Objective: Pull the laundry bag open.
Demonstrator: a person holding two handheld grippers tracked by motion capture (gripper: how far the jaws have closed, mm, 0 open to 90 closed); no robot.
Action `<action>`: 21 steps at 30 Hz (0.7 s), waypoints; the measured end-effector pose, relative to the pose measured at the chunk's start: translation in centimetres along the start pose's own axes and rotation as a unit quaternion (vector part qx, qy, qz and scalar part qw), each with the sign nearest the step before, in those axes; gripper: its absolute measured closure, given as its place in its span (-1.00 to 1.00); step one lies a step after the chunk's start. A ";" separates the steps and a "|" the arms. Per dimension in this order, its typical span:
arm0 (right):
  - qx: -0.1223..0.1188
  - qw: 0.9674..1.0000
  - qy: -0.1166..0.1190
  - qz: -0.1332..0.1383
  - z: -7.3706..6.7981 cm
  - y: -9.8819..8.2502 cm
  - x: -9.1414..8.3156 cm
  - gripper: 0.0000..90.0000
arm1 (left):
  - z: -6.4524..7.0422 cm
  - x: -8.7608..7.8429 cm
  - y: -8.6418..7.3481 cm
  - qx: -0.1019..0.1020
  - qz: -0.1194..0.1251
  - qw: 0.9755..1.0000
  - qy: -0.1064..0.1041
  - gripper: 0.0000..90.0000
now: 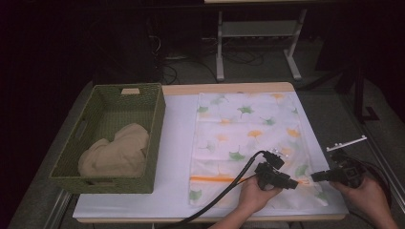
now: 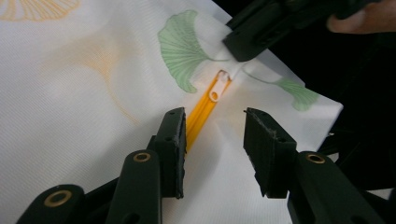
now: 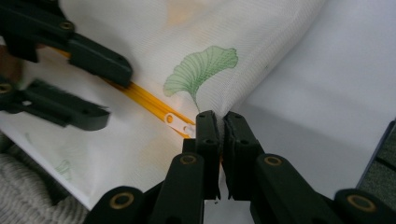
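White pillowcase (image 1: 246,138) with green and orange ginkgo-leaf print lies flat on the desk (image 1: 176,143), right of centre. An orange zipper (image 1: 215,179) runs across it near the edge closest to the person. The white zipper pull (image 2: 215,89) sits at the right-hand end of that zipper, close to the pillowcase corner.

Left hand-held gripper (image 2: 212,140): jaws spread, one on each side of the orange zipper tape, just short of the pull. Pads not pressing on anything; the tape lies in the gap between them. In the high view this gripper (image 1: 295,184) is held low over the near right part of the pillowcase, its black cable trailing off toward the desk's front edge.

Right hand-held gripper (image 3: 219,123): jaws pressed together, pinching the fabric fold at the end of the zipper, just beside the pull. In the high view it (image 1: 313,177) comes in from the right, tip to tip with the left one, nearly touching.

Green woven basket (image 1: 114,138) stands on the left side of the desk, well apart from the pillowcase, with a beige cloth (image 1: 117,152) bunched inside it.
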State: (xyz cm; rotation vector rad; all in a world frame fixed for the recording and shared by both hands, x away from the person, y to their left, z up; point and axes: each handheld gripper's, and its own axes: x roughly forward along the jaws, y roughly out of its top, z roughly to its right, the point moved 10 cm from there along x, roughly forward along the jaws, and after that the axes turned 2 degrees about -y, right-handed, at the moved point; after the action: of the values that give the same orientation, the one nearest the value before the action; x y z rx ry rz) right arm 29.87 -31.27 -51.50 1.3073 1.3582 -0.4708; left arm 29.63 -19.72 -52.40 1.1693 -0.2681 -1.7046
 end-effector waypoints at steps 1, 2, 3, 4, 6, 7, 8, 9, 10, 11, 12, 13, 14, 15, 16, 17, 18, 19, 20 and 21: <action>-0.005 1.000 0.002 0.002 -0.2 0.1 -0.3 0.89 | 0.0 0.0 0.0 0.000 0.000 1.000 0.000 0.30; -0.005 1.000 0.002 0.002 -0.2 0.1 -0.3 0.89 | 0.0 0.0 0.2 -0.003 0.005 1.000 -0.005 0.30; -0.005 1.000 0.002 0.002 -0.2 0.1 -0.3 0.89 | 0.0 0.0 0.2 -0.003 0.005 1.000 -0.005 0.30; -0.009 1.000 0.004 0.006 -0.4 0.3 -0.6 0.89 | 0.1 -0.2 0.5 -0.003 0.014 1.000 -0.012 0.30; -0.019 1.000 0.011 0.015 -1.2 0.7 -1.5 0.89 | 0.3 -0.3 0.7 -0.003 0.021 1.000 -0.021 0.31; -0.023 1.000 0.012 0.015 -1.3 0.9 -1.7 0.89 | 0.3 -0.4 0.9 -0.004 0.023 0.999 -0.025 0.32; -0.029 0.999 0.014 0.020 -1.7 1.2 -2.2 0.89 | 0.4 -0.4 1.0 -0.007 0.027 0.999 -0.031 0.33; -0.029 0.999 0.014 0.020 -1.7 1.2 -2.2 0.89 | 0.5 -0.5 1.1 -0.010 0.030 0.999 -0.036 0.33; -0.029 0.999 0.017 0.022 -1.8 1.3 -2.3 0.89 | 0.5 -0.6 1.3 -0.014 0.032 0.998 -0.042 0.35; -0.031 0.999 0.019 0.026 -1.9 1.5 -2.5 0.89 | 0.5 -0.7 1.4 -0.015 0.034 0.998 -0.048 0.36; -0.033 0.999 0.023 0.031 -2.2 1.7 -2.8 0.89 | 0.6 -0.8 1.5 -0.018 0.038 0.998 -0.053 0.37; -0.033 0.999 0.023 0.031 -2.2 1.7 -2.8 0.89 | 0.6 -0.8 1.6 -0.018 0.040 0.997 -0.056 0.37; -0.034 0.999 0.024 0.031 -2.3 1.8 -2.8 0.89 | 0.6 -0.9 1.7 -0.019 0.042 0.997 -0.058 0.38; -0.036 0.999 0.024 0.033 -2.3 1.9 -2.9 0.89 | 0.6 -0.9 1.8 -0.020 0.045 0.997 -0.062 0.40; -0.036 0.999 0.024 0.033 -2.4 1.9 -3.0 0.89 | 0.6 -0.9 1.9 -0.023 0.047 0.997 -0.066 0.41; -0.037 0.998 0.025 0.034 -2.4 2.0 -3.0 0.89 | 0.6 -0.9 2.0 -0.025 0.048 0.996 -0.068 0.42; -0.036 0.998 0.026 0.034 -2.4 2.0 -3.1 0.89 | 0.6 -0.8 2.0 -0.027 0.049 0.996 -0.071 0.42; -0.036 0.998 0.028 0.035 -2.5 2.1 -3.1 0.89 | 0.7 -0.7 2.1 -0.030 0.050 0.995 -0.075 0.43; -0.037 0.998 0.028 0.036 -2.5 2.1 -3.1 0.89 | 0.7 -0.6 2.0 -0.031 0.047 0.995 -0.078 0.44; -0.037 0.998 0.028 0.036 -2.5 2.1 -3.1 0.89 | 0.8 -0.5 2.0 -0.031 0.047 0.995 -0.080 0.45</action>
State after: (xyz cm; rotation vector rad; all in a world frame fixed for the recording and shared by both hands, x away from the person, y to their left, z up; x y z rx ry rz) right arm 29.83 -29.81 -47.22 1.3116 1.3572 -0.3342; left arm 30.26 -20.51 -50.40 0.9616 -0.3602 -1.7138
